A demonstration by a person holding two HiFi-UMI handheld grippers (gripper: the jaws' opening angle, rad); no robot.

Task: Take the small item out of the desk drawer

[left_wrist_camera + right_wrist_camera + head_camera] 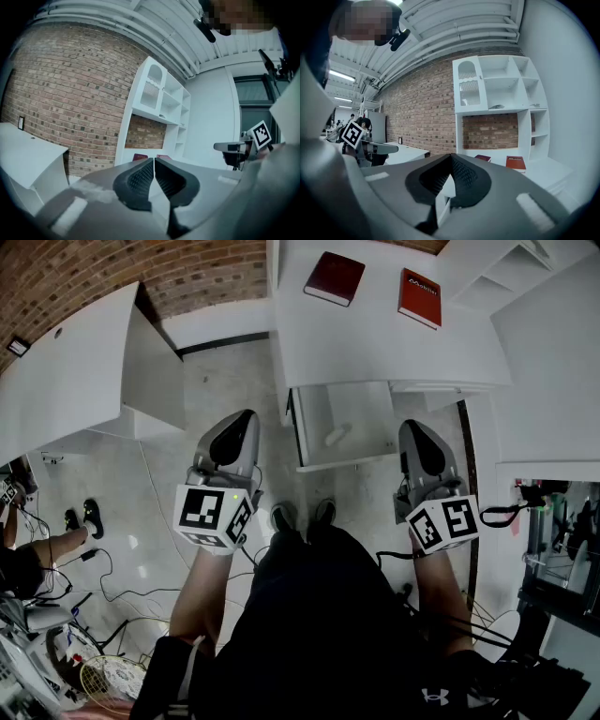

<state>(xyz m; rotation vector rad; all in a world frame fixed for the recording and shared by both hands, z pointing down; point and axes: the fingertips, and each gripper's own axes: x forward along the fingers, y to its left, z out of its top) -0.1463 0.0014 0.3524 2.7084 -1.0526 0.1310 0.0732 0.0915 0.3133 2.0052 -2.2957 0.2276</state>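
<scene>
The desk drawer point(314, 457) stands pulled open under the white desk point(375, 343). A small pale item point(336, 436) lies inside it. My left gripper point(246, 416) hovers left of the drawer, above the floor. Its jaws are shut with nothing between them, as the left gripper view point(153, 161) shows. To the right of the drawer hangs my right gripper point(413, 426), also shut and empty, its tips point(450, 157) pointing toward the desk. Neither gripper touches the drawer or the item.
Two red books point(334, 277) point(419, 297) lie on the desk top. A second white desk point(70, 371) stands at the left, a white shelf unit point(497, 89) against the brick wall. Cables point(112, 587) and another person's legs point(47, 545) are on the floor at the left.
</scene>
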